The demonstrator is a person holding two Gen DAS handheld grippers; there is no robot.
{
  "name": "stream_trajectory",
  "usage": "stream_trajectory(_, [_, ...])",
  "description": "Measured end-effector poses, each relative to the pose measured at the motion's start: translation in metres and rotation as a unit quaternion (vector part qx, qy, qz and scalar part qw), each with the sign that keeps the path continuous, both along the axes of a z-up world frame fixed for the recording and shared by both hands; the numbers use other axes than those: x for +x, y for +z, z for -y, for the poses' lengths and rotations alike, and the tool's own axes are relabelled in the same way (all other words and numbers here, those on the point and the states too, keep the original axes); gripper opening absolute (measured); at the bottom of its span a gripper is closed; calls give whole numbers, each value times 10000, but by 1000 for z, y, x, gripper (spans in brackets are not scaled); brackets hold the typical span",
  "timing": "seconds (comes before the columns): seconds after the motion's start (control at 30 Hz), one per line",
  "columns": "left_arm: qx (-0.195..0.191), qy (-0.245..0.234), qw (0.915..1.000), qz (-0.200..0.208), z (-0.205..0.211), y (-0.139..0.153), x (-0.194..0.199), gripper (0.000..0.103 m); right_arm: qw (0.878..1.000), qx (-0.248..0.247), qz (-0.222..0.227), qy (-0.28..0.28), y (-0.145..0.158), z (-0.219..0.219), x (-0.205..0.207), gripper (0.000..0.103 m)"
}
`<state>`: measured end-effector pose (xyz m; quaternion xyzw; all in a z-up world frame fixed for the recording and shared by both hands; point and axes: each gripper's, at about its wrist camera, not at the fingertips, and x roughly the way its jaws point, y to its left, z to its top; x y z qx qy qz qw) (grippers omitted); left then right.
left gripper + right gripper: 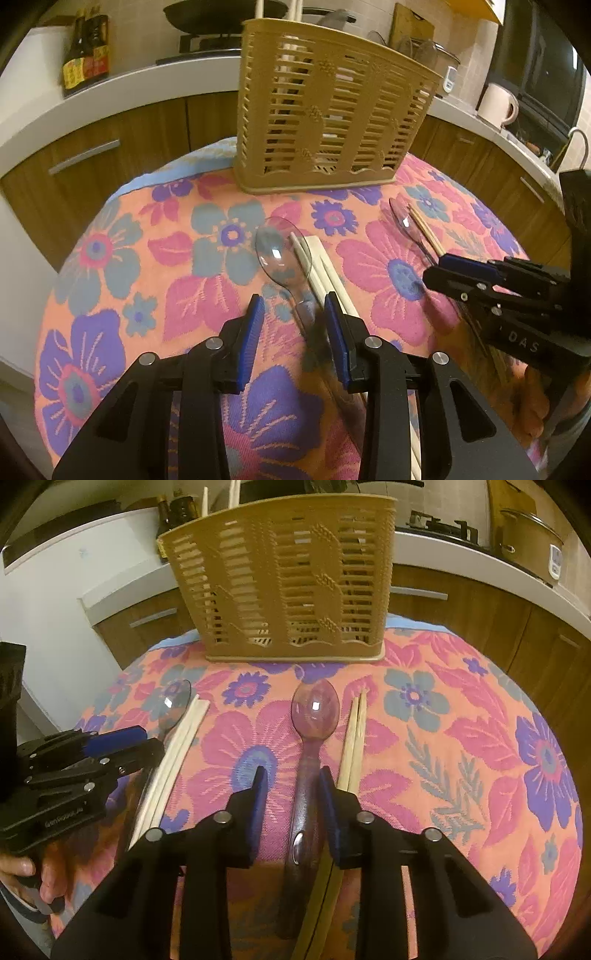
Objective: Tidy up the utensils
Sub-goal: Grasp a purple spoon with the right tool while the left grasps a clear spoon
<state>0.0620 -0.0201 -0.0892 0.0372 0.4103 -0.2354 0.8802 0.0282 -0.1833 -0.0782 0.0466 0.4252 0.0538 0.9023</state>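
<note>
A tan slatted utensil basket (332, 110) (280, 579) stands at the far side of the flowered tablecloth (110, 258), with white chopsticks sticking up in its left end. My left gripper (293, 314) is open, its blue pads on either side of a clear spoon's (280, 254) handle; white chopsticks (325, 273) lie just right of it. My right gripper (293, 779) is open astride the handle of a purple-tinted spoon (316, 709), wooden chopsticks (354, 738) beside its right pad. Neither pair of pads presses a handle from both sides.
The round table drops off on all sides, close behind the basket. Behind it runs a white kitchen counter (155, 74) with sauce bottles (85, 48), a wok on a stove (221, 14) and a white kettle (498, 103). A hand (22, 867) holds the left gripper.
</note>
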Motion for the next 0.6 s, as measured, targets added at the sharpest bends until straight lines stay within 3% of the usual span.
stream_trajectory(0.27, [132,-33,9999,15,3,0,-1,33,9999,-100,-48,-96,-3,1,3,18])
stream_trajectory(0.43, [267,-67,9995,-180,7,2,7,32,9999,-54,-117,-97,-3,1,5,18])
stream_trajectory(0.6, [634,-108,9978,-141,10,2,8,18,9984,76,-550,-118,2,3,18,18])
